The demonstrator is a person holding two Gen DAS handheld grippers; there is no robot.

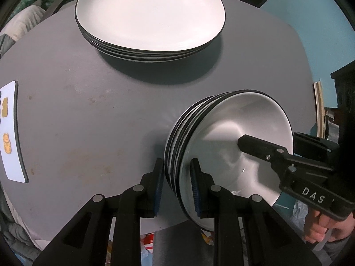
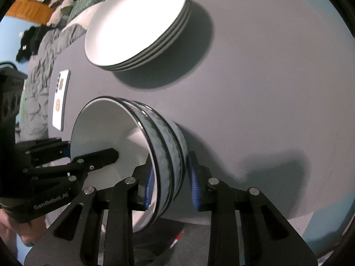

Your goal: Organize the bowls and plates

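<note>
A stack of nested bowls [image 1: 244,119], white inside with dark rims and mottled grey outsides, is at the near edge of the grey table [image 1: 88,110]. My left gripper [image 1: 176,177] is shut on the stack's rims, one blue pad inside the top bowl and one outside. On the opposite side, my right gripper [image 2: 172,182] is clamped on the same bowls [image 2: 106,128] in the same way; its inner finger [image 1: 255,146] shows in the left wrist view. Whether the stack rests on the table I cannot tell. A stack of white plates [image 1: 150,15] [image 2: 133,22] sits at the far side.
A white phone-like slab with yellow stickers [image 1: 11,130] [image 2: 61,99] lies on the table [image 2: 266,88] toward its left edge. A person's hand [image 1: 321,228] holds the right gripper's handle. Bedding and clutter lie beyond the table's left side.
</note>
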